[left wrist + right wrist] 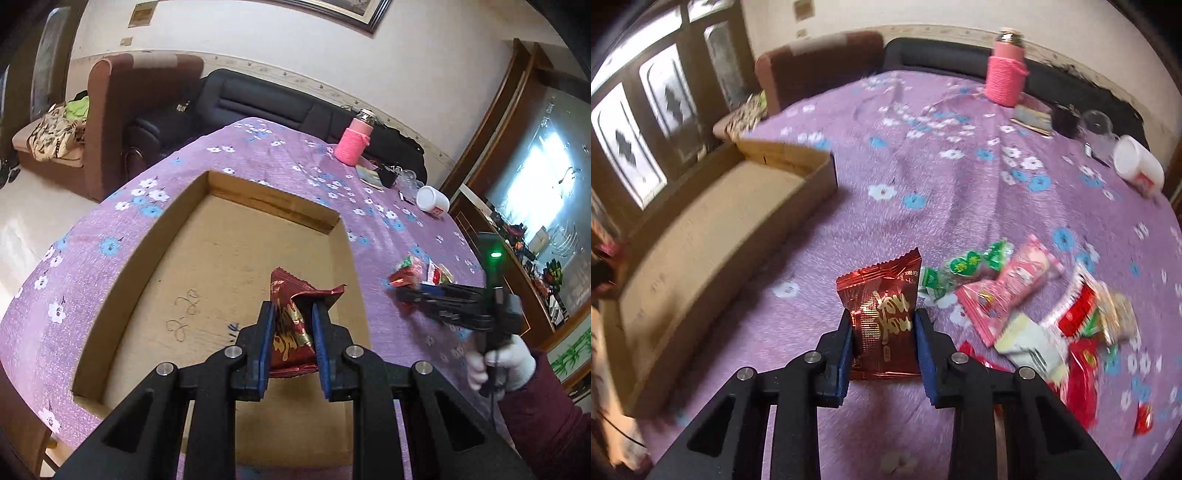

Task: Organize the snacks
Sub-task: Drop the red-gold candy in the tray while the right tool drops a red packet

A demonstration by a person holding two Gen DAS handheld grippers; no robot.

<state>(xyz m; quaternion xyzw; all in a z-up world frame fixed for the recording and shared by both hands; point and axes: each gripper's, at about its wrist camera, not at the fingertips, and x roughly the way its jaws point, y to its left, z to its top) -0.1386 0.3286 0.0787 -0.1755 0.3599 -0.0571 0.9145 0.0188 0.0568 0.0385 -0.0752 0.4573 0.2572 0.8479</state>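
My left gripper is shut on a dark red foil snack packet and holds it over the open cardboard box. My right gripper is shut on a second red foil snack packet above the purple flowered tablecloth. The right gripper also shows in the left wrist view, right of the box, beside the snack pile. Several loose snack packets, green, pink and red, lie to the right of my right gripper. The box shows at the left in the right wrist view.
A pink-sleeved bottle, a glass jar, a tipped white cup and small dark items stand at the table's far right. A brown armchair and dark sofa lie beyond the table.
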